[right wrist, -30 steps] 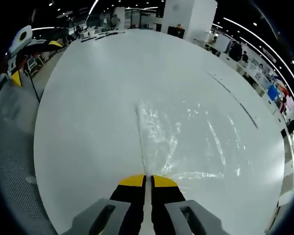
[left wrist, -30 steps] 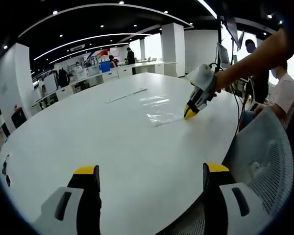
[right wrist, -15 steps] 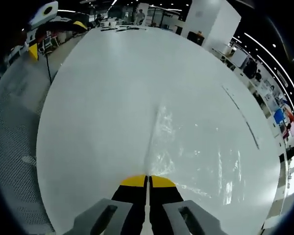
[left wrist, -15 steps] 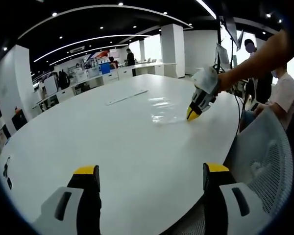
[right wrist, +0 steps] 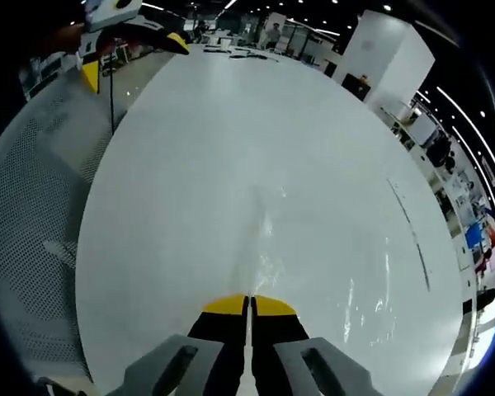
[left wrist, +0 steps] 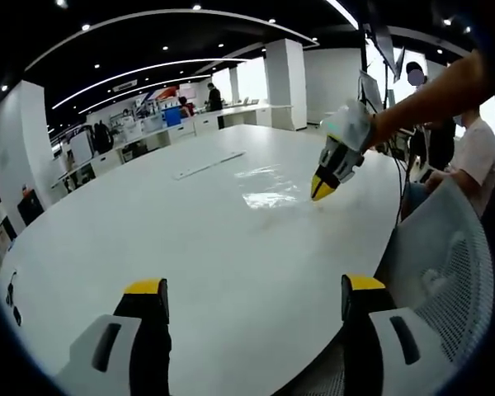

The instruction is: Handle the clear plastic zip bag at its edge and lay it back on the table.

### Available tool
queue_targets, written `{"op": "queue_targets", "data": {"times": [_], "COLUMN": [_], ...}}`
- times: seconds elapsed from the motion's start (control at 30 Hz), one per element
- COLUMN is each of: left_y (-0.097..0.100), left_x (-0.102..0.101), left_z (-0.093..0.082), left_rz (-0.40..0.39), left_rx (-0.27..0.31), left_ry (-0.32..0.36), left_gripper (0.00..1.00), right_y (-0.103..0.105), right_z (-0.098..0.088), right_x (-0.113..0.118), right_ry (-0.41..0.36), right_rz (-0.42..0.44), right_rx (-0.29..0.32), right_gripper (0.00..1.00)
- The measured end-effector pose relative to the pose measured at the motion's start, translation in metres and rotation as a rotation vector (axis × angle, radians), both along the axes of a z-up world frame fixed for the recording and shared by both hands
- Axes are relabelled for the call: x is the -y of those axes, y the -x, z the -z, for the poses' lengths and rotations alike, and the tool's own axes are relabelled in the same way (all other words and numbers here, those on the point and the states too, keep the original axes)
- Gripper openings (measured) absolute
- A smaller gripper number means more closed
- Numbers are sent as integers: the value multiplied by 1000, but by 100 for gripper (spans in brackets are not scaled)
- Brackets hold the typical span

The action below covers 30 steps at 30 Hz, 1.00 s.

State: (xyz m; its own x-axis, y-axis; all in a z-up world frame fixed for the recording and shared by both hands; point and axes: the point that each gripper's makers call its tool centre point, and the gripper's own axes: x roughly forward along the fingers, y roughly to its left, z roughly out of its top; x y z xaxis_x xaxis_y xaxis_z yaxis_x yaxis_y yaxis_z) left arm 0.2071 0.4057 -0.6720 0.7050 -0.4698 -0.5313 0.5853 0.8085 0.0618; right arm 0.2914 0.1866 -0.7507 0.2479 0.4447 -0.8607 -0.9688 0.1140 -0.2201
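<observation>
While the right gripper point(right wrist: 248, 299) has its jaws pressed together on the near edge of the clear zip bag point(right wrist: 268, 247), the film is so transparent its outline is hard to trace; it looks lifted off the white table point(right wrist: 214, 148) at that edge. Left gripper point(left wrist: 247, 289) hangs over the table's near rim, jaws wide apart, holding nothing. Right gripper point(left wrist: 322, 189) pinches the bag point(left wrist: 268, 196) there too. Mesh chair point(left wrist: 445, 256) partly cut off.

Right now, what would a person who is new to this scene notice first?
First, the right gripper with yellow tips, shut on the edge of the clear plastic zip bag above the big white table. Nearer, the left gripper is open over the table's edge, beside a mesh chair.
</observation>
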Motion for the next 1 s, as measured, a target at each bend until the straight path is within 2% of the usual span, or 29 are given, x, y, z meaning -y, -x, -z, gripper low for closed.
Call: {"op": "queue_targets", "data": {"times": [0.4, 1.0], "left_y": [1, -5], "left_x": [10, 21], "left_z": [0, -2], "left_rz": [22, 56], "left_rx": [-5, 9], "left_ry": [-5, -4], "left_gripper": [84, 83], "right_y": [-2, 13], "right_z": [-13, -36], "right_x": [-4, -8], "right_ry": [8, 26], "right_rz": [-79, -163], "right_rx": [40, 90], "right_gripper": [0, 0]}}
